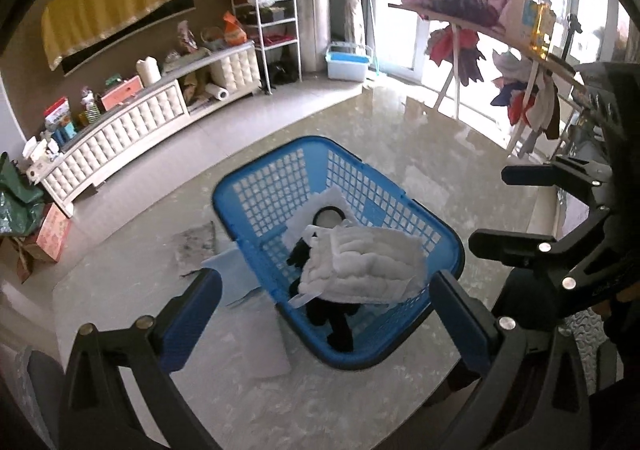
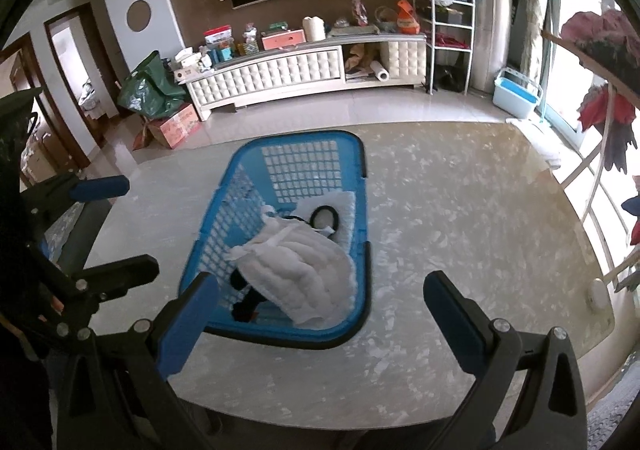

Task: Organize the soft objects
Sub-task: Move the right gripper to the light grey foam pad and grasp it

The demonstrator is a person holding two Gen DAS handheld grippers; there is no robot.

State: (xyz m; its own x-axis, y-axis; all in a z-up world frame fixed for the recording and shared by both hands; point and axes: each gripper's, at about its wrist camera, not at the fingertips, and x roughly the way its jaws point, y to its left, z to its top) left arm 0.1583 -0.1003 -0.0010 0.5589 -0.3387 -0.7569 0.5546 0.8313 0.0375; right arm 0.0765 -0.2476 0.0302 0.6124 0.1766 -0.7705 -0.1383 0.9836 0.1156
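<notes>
Basket (image 2: 362, 209) of blue plastic lattice, standing on a marbled table (image 2: 460, 209), left of centre. Left gripper (image 1: 320, 314): jaws spread wide above the near end of the basket, nothing between them. Inside the basket, a white quilted cloth (image 2: 304, 274) lies on top of a black soft item (image 1: 336, 326); at the far end, a white pad bearing a black ring (image 2: 324, 215). Right gripper (image 2: 316, 318): jaws likewise spread and empty, near the basket's near rim. Far right, a clothes rack (image 1: 452, 49) by the window.
</notes>
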